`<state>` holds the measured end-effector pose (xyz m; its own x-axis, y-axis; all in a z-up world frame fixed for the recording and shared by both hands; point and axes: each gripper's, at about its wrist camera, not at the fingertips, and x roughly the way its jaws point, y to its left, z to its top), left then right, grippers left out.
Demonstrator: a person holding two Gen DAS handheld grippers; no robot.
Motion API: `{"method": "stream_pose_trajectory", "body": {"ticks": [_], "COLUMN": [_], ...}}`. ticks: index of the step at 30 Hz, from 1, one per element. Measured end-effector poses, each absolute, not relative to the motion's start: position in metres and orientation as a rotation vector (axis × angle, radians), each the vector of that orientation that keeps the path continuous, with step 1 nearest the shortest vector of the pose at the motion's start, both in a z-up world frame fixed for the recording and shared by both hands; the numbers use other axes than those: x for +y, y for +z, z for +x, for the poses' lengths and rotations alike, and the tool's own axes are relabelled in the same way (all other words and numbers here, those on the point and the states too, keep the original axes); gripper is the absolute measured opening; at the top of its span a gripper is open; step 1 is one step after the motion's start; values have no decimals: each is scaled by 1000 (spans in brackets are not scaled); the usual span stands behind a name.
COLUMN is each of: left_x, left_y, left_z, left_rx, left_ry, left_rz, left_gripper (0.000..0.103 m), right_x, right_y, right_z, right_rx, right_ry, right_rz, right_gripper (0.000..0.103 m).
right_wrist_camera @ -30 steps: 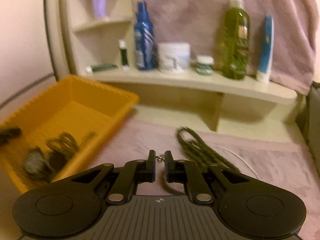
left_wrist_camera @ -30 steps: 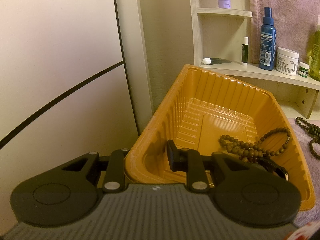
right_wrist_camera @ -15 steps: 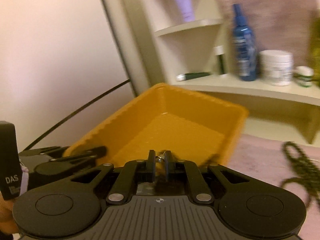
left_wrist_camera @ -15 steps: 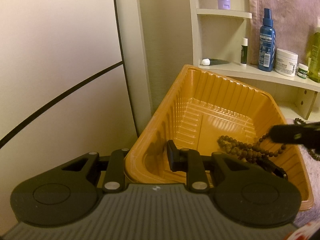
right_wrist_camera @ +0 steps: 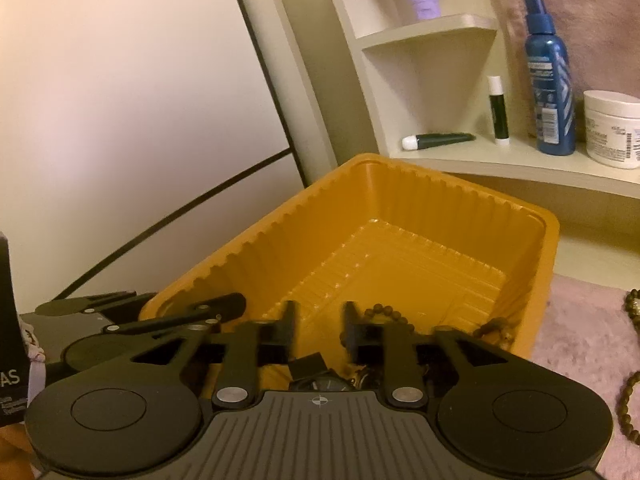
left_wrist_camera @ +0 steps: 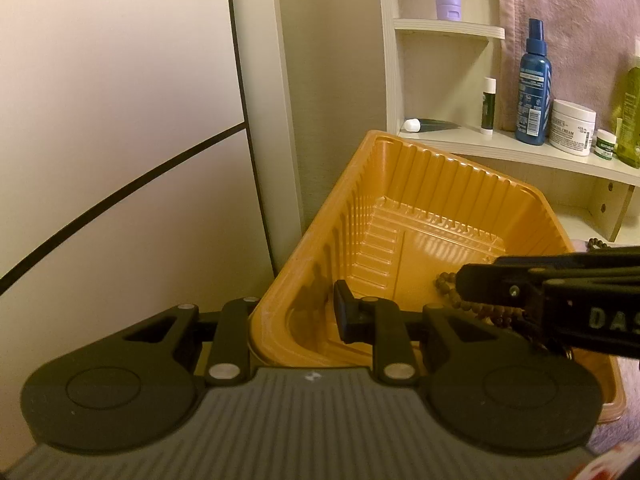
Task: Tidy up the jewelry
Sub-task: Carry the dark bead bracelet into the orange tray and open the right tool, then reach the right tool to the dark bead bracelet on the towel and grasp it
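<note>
A pale wall and a corner shelf (right_wrist_camera: 500,160) with a blue spray bottle (right_wrist_camera: 550,80) and a white jar (right_wrist_camera: 610,132) make the backdrop, and a pink fuzzy cloth (right_wrist_camera: 580,340) covers the worktop.

Now to the right tongs (right_wrist_camera: 319,320): they hang parted to a moderate gap with nothing between them, low over the near end of the orange tray (right_wrist_camera: 400,184). Just beneath them lies a dark watch (right_wrist_camera: 322,385) with something small and gold beside it, too dim to name. Just ahead and to their right, a brown bead string (right_wrist_camera: 384,312) curls on the tray floor.

To their left, the left tongs (left_wrist_camera: 296,316) are spread wide astride the tray's near corner, one finger inside and the other outside. Whether they actually press the wall, I can't tell.

This looks like a drop-off, with the jewelry landing where it belongs. To finish it well, the right tongs should rise straight up, clear of the ribbed wall, so nothing snags and the light tray doesn't tip. The left should hold the corner steady.

Well off to the right, more beads (right_wrist_camera: 628,404) wait on the cloth. They look like the next pick.
</note>
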<state>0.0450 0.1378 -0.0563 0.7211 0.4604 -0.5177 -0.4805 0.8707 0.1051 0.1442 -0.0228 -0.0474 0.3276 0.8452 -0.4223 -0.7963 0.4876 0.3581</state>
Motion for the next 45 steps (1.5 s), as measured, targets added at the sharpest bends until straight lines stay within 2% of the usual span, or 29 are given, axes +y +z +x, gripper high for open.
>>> {"method": "stream_pose_trajectory", "body": {"ticks": [15, 29, 40, 43, 44, 45], "left_x": [138, 137, 137, 137, 137, 137], "left_y": [-56, -56, -55, -55, -55, -55], "left_z": [45, 45, 44, 44, 44, 44], "left_rx": [564, 565, 565, 566, 566, 566], "left_ry": [522, 523, 520, 520, 520, 521], "left_rz": [-33, -24, -14, -15, -15, -15], "left_gripper": [22, 22, 22, 22, 22, 22], "right_x": [-91, -180, -193, -189, -187, -185], "right_y": [-42, -71, -89, -92, -93, -93], "right_z": [138, 143, 175, 184, 187, 189], "right_rx": [643, 726, 752, 751, 753, 755], "right_ry": [935, 645, 501, 484, 479, 478], "right_rz": [153, 121, 107, 103, 102, 101], "right_gripper": [52, 52, 52, 51, 48, 41]}}
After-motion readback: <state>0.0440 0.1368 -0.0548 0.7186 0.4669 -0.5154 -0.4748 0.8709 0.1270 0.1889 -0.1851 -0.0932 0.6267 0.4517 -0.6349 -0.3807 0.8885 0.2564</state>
